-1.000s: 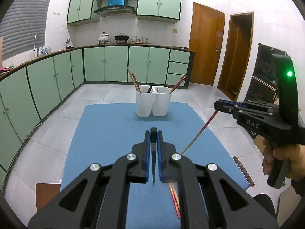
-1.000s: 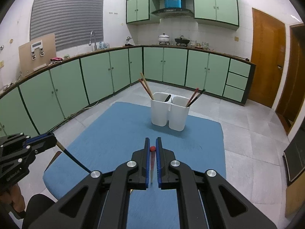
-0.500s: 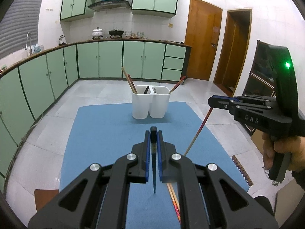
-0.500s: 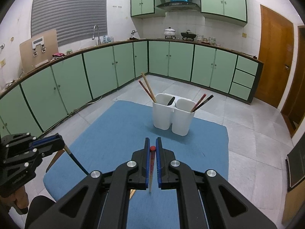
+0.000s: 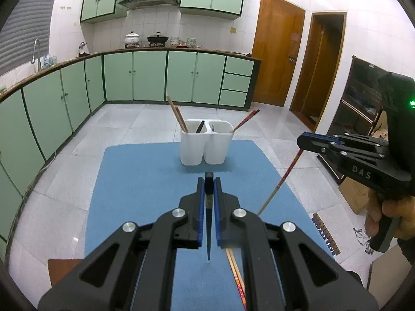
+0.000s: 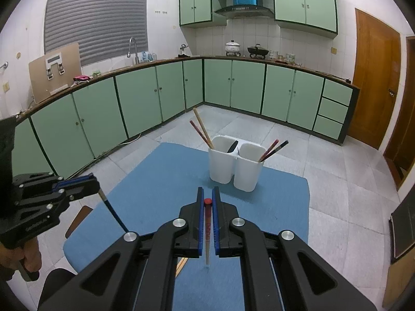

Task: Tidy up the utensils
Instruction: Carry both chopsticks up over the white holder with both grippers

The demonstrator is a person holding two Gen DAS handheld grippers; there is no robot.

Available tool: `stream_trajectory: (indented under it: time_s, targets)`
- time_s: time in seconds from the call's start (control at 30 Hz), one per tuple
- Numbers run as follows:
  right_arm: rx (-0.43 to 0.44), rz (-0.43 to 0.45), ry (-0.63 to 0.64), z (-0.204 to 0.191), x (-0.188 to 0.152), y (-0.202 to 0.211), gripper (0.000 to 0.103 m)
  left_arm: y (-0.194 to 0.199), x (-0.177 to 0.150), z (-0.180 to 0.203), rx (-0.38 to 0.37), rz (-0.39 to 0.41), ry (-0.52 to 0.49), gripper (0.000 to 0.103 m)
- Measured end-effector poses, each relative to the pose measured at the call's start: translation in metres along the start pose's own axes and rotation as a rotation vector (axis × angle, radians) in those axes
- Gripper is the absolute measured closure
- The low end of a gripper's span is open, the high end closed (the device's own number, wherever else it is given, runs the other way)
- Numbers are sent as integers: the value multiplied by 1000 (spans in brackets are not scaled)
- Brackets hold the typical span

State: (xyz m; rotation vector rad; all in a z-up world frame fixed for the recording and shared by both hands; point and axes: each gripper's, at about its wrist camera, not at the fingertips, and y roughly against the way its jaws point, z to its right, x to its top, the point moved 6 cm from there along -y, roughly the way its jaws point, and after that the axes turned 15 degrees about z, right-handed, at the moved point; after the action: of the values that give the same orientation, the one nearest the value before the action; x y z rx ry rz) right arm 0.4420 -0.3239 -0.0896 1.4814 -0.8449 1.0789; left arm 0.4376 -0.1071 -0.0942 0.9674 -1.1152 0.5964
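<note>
My left gripper (image 5: 209, 184) is shut on a dark chopstick (image 5: 208, 223) that hangs tip-down over the blue mat (image 5: 145, 181). My right gripper (image 6: 206, 197) is shut on a red chopstick (image 6: 207, 230), also held tip-down above the mat (image 6: 160, 181). Each gripper shows in the other's view: the right gripper (image 5: 303, 138) with its red chopstick (image 5: 281, 181), the left gripper (image 6: 94, 184) with its dark chopstick (image 6: 112, 212). A white two-cup holder (image 5: 206, 142) (image 6: 234, 165) stands at the mat's far end with chopsticks in both cups.
More chopsticks (image 5: 237, 274) lie on the mat under my left gripper. Green cabinets (image 6: 145, 98) line the far walls. A brown board corner (image 5: 61, 269) lies at the mat's near left. Tiled floor surrounds the table.
Both grippers have risen a little and moved closer toward the holder, each still holding its chopstick.
</note>
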Motion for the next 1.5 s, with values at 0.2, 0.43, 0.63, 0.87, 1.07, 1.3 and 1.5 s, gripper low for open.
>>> stream_trajectory:
  time_s: [0.2,0.43,0.63,0.87,1.07,1.3,1.5]
  targets:
    - [-9,13,16,5,21,5,97,-7,40,9,-9,49,-30,97]
    - [-20,55,-6,19,64,4,97,-18,99,24,-10,157,-84,97]
    - [-61,97,-42,42,115,-18,97,-43,144,24,14,229,-67,97]
    - [-125,164,-56,66,167,-61,97,-108,180,20,69,272,-54,97]
    - [-167,181,-55,88,179,-116,97,-168,188,13,124,304,-68,97]
    - [-201,135,-75,113,143,-185,97,-229,169,-5,135,285,-38,97]
    - [-194,68,-110,124,99,-216,93,-255,122,-17,135,193,-58,95]
